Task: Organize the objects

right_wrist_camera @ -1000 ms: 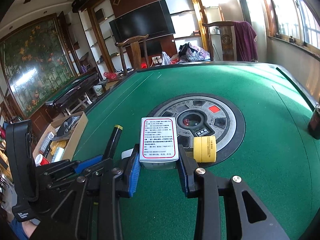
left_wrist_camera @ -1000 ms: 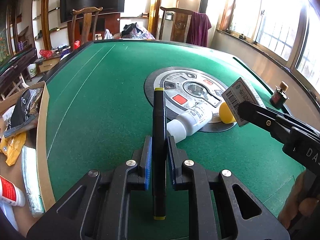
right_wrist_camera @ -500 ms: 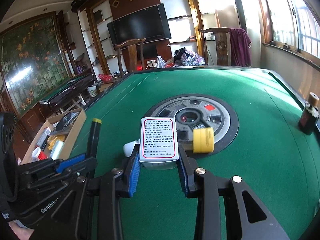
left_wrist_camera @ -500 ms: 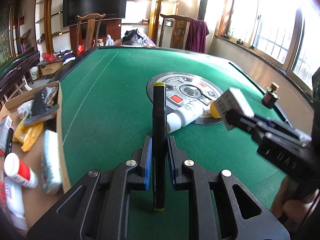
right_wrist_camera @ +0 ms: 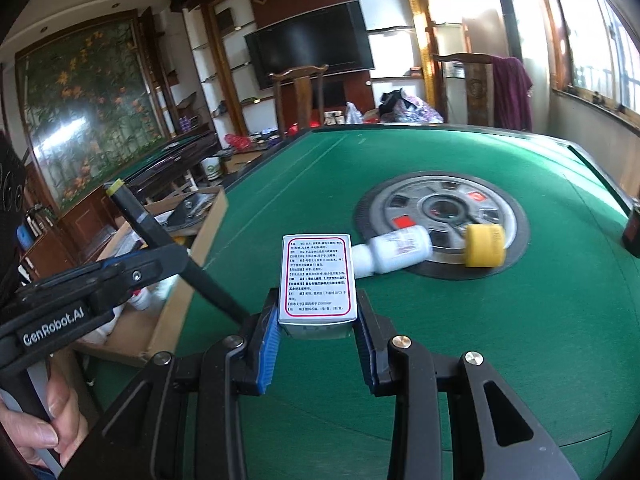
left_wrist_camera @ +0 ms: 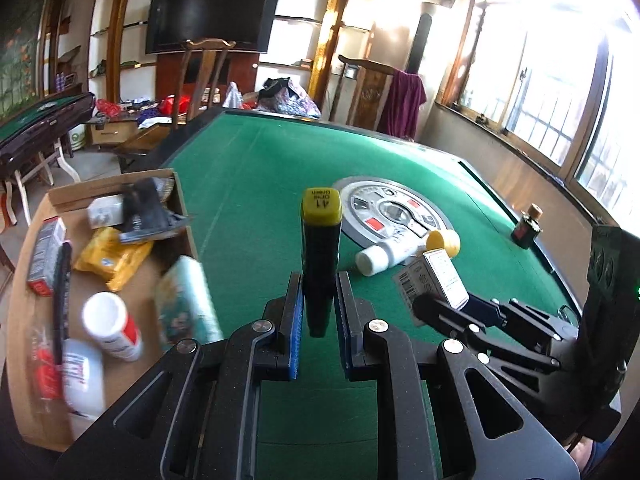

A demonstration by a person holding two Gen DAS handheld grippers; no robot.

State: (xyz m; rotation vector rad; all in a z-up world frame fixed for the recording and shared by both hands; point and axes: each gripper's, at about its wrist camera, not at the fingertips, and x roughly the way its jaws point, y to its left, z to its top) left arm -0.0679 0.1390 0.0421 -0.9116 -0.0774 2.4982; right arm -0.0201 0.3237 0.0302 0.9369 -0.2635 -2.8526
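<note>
My left gripper [left_wrist_camera: 318, 308] is shut on a black marker with a yellow-green cap [left_wrist_camera: 321, 236], held upright above the green table's left front part; the marker also shows in the right wrist view [right_wrist_camera: 160, 236]. My right gripper [right_wrist_camera: 318, 326] is shut on a white medicine box [right_wrist_camera: 319, 280], held above the table; the box also shows in the left wrist view [left_wrist_camera: 438, 280]. A white bottle [right_wrist_camera: 394, 252] and a yellow roll [right_wrist_camera: 484, 246] lie by the round centre panel [right_wrist_camera: 444, 208].
An open cardboard box [left_wrist_camera: 172, 208] sits left of the table and holds packets, bottles and boxes, among them a red-and-white bottle [left_wrist_camera: 112, 326]. A small dark bottle [left_wrist_camera: 528, 228] stands near the table's right edge. Chairs stand at the far side.
Both grippers have moved left and pulled back toward the table's front-left, still holding the marker and the box. More of the cardboard box has come into the left view.
</note>
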